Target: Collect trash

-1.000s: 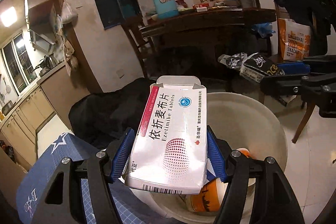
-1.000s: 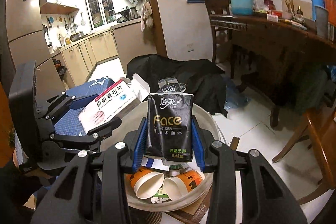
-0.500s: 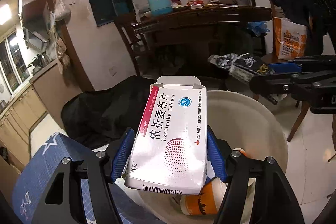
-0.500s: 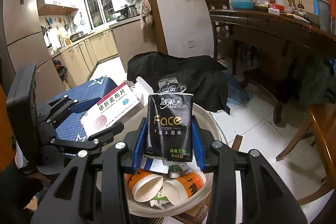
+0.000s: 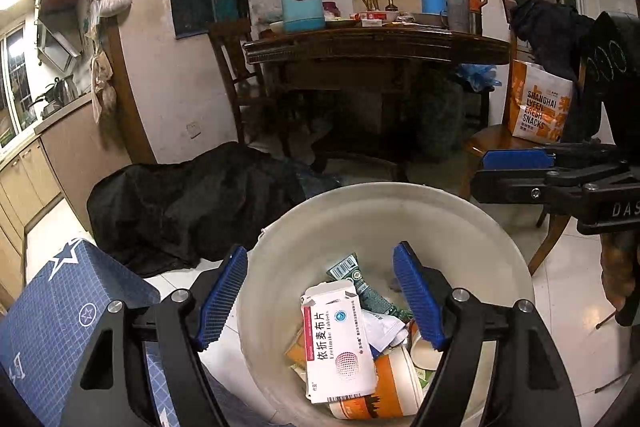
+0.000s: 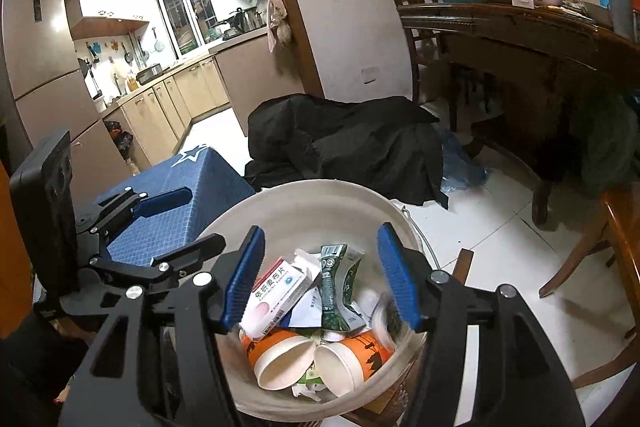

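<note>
A cream bucket (image 5: 400,193) (image 6: 320,193) stands below both grippers, holding trash. The white medicine box (image 5: 340,347) (image 6: 276,291) lies inside on orange paper cups (image 6: 280,355). Beside it, the dark tissue pack (image 6: 338,287) (image 5: 360,285) rests among the scraps. My left gripper (image 5: 320,297) (image 6: 180,227) hangs over the bucket, jaws opening, nothing between them. My right gripper (image 6: 320,277) (image 5: 512,173) is over the bucket too, its jaws also opening and empty.
A blue box with white stars (image 5: 72,307) sits left of the bucket. A black cloth heap (image 5: 192,203) lies on the floor behind. A dark wooden table (image 5: 376,43) stands beyond, and a wooden chair with a snack bag (image 5: 536,107) is at the right.
Both grippers let go: the medicine box dropped from the left one and the tissue pack from the right, and both now lie in the bucket. Both pairs of jaws stand wider.
</note>
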Demonstrator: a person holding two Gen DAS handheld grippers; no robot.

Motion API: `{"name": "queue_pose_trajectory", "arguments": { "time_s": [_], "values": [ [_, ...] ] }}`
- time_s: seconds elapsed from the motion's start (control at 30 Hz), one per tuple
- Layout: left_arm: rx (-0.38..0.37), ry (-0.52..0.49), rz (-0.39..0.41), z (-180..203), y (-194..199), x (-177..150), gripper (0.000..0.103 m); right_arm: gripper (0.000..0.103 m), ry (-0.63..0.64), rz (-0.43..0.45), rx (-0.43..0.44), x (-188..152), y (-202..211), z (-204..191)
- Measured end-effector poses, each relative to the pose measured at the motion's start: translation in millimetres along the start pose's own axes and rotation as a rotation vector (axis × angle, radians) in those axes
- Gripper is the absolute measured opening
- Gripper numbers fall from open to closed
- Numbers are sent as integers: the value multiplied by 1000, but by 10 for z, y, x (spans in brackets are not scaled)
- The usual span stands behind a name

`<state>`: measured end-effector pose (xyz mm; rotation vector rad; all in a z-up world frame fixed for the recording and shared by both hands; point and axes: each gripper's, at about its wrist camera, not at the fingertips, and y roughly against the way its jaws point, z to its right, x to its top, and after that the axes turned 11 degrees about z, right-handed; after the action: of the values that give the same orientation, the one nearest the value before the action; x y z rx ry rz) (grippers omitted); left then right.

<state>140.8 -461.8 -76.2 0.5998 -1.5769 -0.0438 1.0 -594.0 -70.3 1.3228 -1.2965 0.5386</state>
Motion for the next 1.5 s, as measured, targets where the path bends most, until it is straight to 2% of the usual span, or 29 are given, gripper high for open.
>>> {"name": "queue_pose_trajectory", "arguments": {
  "time_s": [0.17,0.2,0.27,0.3,0.37,0.4,0.5,0.57,0.63,0.77,0.87,1.0,1.07,1.27,1.33,1.5],
  "values": [
    [45,-41,22,54,81,18,76,56,7,8,-16,-29,53,-58],
    [48,-45,29,68,120,24,76,59,18,21,-34,-42,106,-92],
    [60,-55,50,106,218,30,78,75,43,59,-61,-65,227,-168],
    [68,-61,59,114,261,29,80,80,51,76,-71,-64,278,-208],
    [84,-68,86,145,387,8,85,97,60,109,-98,-111,412,-306],
    [101,-67,96,158,470,-13,89,98,65,138,-117,-148,503,-366],
    [115,-25,153,138,739,-85,98,98,85,201,-158,-262,695,-514],
    [97,-13,181,128,896,-121,98,98,85,165,-187,-336,713,-570],
    [76,-38,207,138,1099,-187,98,98,83,115,-257,-436,723,-626],
    [84,-93,240,203,1407,-361,98,98,123,158,-383,-667,898,-759],
    [96,-85,237,209,1607,-528,98,98,142,192,-494,-860,1066,-855],
    [163,-89,203,244,1803,-722,98,98,57,120,-481,-1080,1239,-869],
    [189,-113,198,284,1880,-812,98,98,60,110,-488,-1176,1339,-924],
    [177,-111,185,428,2157,-1007,98,98,162,112,-512,-1248,1579,-1228],
    [181,-141,181,502,2247,-1032,98,98,184,113,-526,-1257,1664,-1285],
    [162,-262,97,722,2435,-1068,98,98,219,96,-546,-1327,1866,-1411]
  ]
}}
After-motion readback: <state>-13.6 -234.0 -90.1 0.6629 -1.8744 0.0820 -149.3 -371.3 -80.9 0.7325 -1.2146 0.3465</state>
